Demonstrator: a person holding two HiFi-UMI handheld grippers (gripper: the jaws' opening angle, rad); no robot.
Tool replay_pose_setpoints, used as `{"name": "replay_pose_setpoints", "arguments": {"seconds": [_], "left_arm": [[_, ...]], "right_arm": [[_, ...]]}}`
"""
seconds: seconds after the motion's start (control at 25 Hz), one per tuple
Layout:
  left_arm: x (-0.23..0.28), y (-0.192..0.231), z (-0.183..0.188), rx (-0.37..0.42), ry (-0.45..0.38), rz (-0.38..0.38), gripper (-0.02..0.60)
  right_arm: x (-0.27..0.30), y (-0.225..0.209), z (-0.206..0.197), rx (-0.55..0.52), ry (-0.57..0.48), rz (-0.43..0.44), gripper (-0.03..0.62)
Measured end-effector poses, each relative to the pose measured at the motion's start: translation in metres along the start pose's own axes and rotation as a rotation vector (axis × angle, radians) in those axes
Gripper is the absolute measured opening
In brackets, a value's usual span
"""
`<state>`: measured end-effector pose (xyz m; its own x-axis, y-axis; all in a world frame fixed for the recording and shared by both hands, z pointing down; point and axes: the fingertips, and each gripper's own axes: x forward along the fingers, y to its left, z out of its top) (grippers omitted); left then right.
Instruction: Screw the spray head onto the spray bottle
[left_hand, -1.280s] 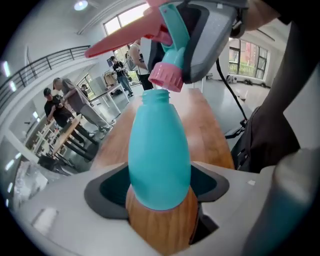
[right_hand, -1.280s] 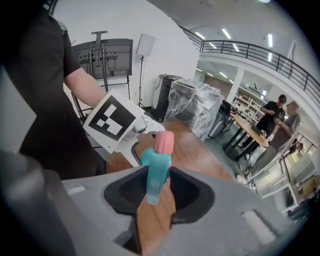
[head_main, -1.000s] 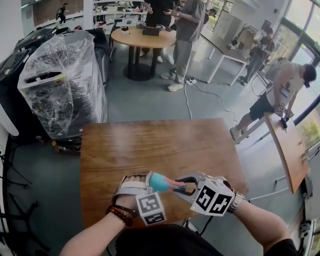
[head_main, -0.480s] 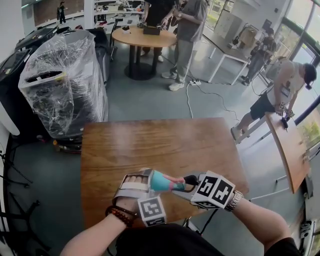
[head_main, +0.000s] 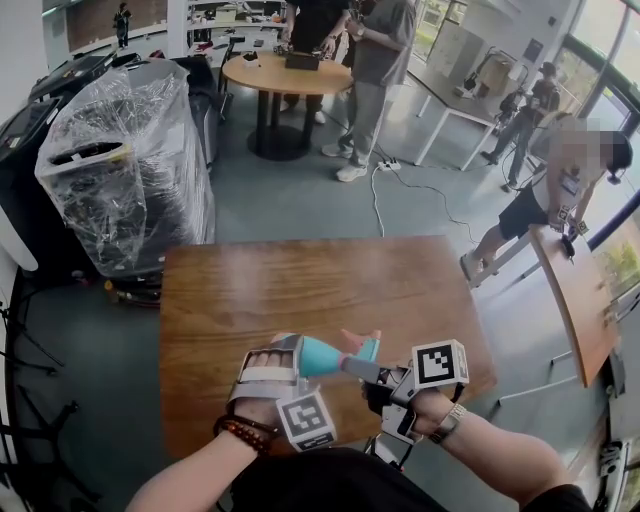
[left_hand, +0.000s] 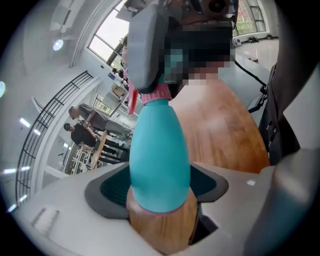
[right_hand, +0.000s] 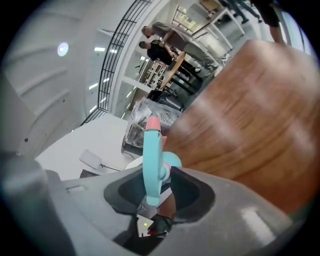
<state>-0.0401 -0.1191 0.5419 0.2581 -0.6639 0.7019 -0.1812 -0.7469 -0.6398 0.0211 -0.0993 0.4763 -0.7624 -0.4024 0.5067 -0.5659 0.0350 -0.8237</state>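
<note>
Two grippers: the left gripper (head_main: 292, 357) and the right gripper (head_main: 375, 372) face each other above the near edge of the brown wooden desk (head_main: 300, 285).
Left jaws: spread wide and clamped on the brown lower part of the teal teardrop-shaped spray bottle (left_hand: 160, 150), a dark pad on either side.
Bottle: held nearly level in the air over the desk, neck towards the right gripper, with a pink collar (left_hand: 156, 94) at the neck.
Right jaws: closed on the teal spray head (right_hand: 151, 150), whose flat body stands edge-on between the pads, pink nozzle tip (right_hand: 152, 123) outermost.
Spray head: sits at the bottle's neck; how far it is threaded on cannot be told.
Background: a plastic-wrapped machine (head_main: 125, 165) stands beyond the desk's far left corner; people stand around a round wooden table (head_main: 275, 72).
</note>
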Motion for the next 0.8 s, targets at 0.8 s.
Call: {"name": "replay_pose_setpoints", "arguments": {"seconds": [0.8], "left_arm": [[0.015,-0.019,-0.028,0.18,-0.027,-0.175,0.391]], "right_arm": [[-0.025,0.036,-0.028,-2.038,0.323,-0.348,0.244]]}}
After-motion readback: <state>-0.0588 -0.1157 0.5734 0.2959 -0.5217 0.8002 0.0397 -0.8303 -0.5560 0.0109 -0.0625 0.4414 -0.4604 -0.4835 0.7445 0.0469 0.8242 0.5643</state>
